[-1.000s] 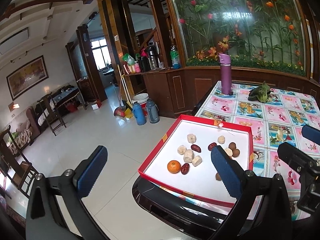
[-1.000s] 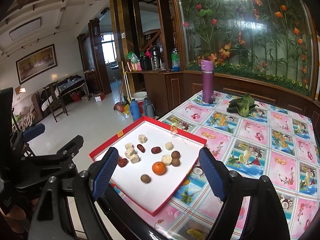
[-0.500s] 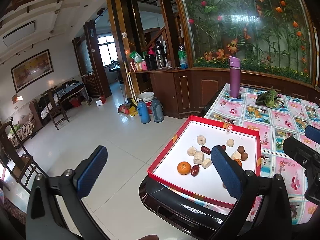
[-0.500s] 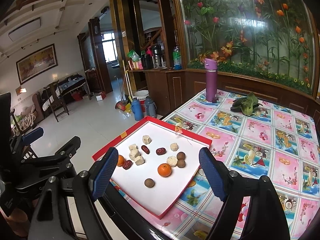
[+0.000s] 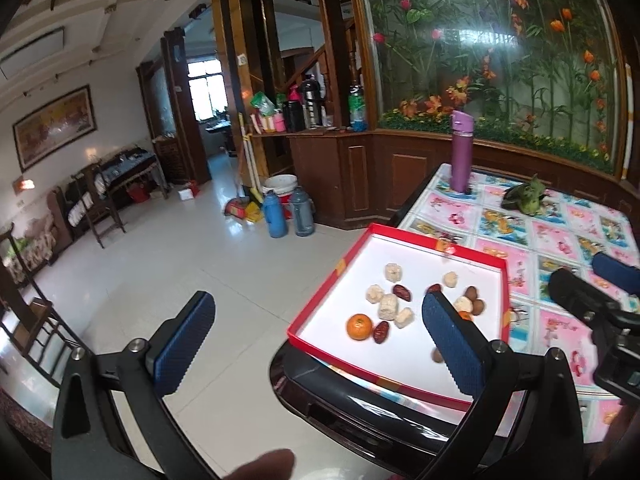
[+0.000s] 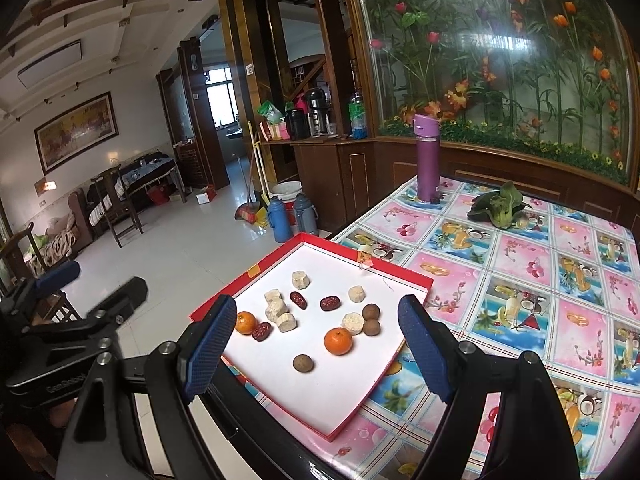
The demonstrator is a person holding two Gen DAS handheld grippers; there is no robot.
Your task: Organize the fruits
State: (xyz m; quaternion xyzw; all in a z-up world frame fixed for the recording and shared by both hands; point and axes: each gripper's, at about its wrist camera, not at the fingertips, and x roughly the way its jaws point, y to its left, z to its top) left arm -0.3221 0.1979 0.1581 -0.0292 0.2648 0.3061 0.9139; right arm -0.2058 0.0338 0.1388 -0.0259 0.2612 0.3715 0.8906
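Both my tongs, left point(image 5: 320, 344) and right point(image 6: 316, 344), gape empty, short of the red tray point(image 6: 416, 280). The fruit lies scattered ahead between my right pads: two oranges point(image 6: 338, 341), glossy dates point(image 6: 329, 303), brown longans point(image 6: 303, 363), pale chunks point(image 6: 276, 312). I'd start with the near orange: round and slick, so I should straddle its middle and close gently.

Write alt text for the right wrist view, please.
A shallow red tray on a table with a colourful fruit-print cloth holds two oranges, red dates, brown round fruits and pale chunks. The open right tool hovers in front, empty.
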